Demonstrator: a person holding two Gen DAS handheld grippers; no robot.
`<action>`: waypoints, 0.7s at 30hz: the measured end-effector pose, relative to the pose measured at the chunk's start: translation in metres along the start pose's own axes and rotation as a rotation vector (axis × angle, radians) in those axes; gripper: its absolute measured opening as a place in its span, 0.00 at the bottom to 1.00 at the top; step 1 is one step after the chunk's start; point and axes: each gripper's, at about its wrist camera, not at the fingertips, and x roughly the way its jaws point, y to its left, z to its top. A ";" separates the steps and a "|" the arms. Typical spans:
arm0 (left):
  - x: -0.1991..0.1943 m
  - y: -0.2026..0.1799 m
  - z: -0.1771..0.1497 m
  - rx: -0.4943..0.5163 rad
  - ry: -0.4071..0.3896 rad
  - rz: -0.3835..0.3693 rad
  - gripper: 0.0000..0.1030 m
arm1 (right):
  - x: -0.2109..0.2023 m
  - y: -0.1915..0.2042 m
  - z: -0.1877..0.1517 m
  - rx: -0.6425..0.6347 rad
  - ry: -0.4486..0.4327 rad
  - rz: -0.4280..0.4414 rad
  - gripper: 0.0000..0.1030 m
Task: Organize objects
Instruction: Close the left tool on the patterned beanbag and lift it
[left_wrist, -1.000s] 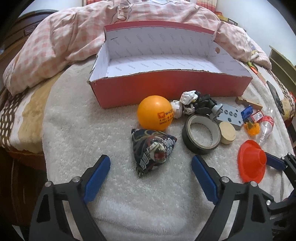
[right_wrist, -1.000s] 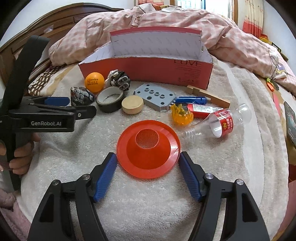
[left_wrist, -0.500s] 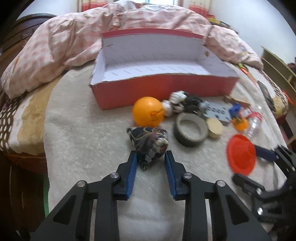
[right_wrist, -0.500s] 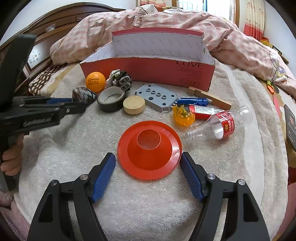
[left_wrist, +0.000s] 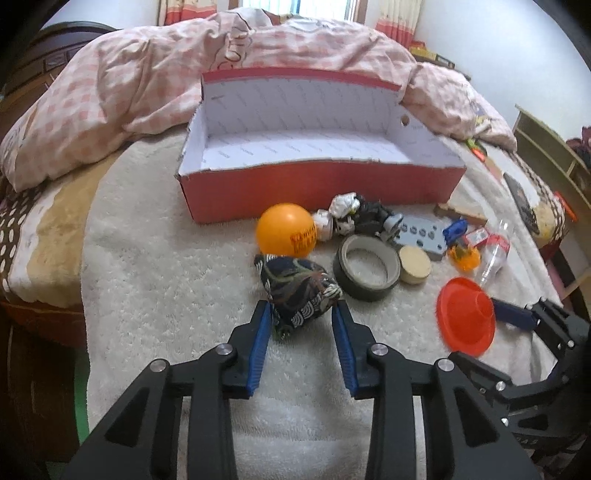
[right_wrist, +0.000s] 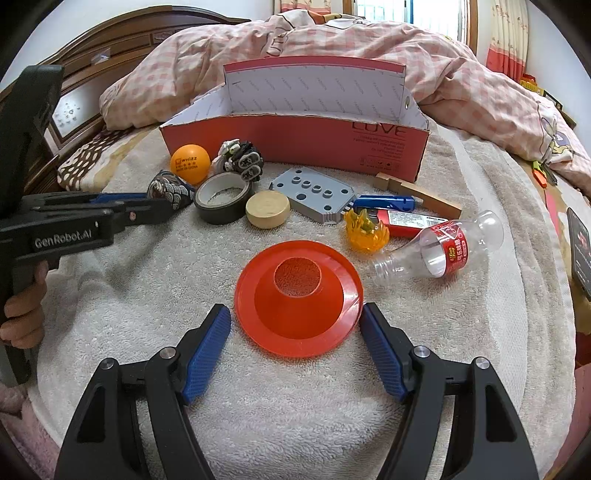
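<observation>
A dark patterned beanbag (left_wrist: 299, 291) lies on the white towel in front of an orange ball (left_wrist: 286, 234). My left gripper (left_wrist: 302, 314) has closed around the beanbag, its blue pads on both sides of it. The beanbag also shows in the right wrist view (right_wrist: 168, 186). My right gripper (right_wrist: 295, 317) is open, its fingers either side of a red cone (right_wrist: 298, 295) without touching it. An open red box (left_wrist: 317, 155) with white lining stands at the back.
On the towel lie a tape roll (left_wrist: 366, 266), a wooden disc (left_wrist: 414, 259), a toy robot (left_wrist: 351, 216), a grey plate (left_wrist: 421, 232), a blue tool (right_wrist: 384, 202), an orange toy (right_wrist: 365, 229), a plastic bottle (right_wrist: 439, 249) and a wooden block (right_wrist: 415, 194). A checked quilt (left_wrist: 147, 85) lies behind.
My left gripper went from wide open to closed around the beanbag and moved forward. My right gripper stayed open by the red cone.
</observation>
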 end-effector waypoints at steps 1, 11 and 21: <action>-0.001 0.001 0.001 -0.006 -0.009 -0.001 0.37 | 0.000 0.000 0.000 0.000 0.000 0.000 0.72; 0.026 -0.002 0.013 0.012 0.022 0.054 0.50 | 0.000 0.000 0.001 0.006 -0.007 0.000 0.72; 0.031 -0.010 0.012 0.066 0.035 0.117 0.56 | 0.000 0.000 0.000 0.004 -0.008 -0.002 0.73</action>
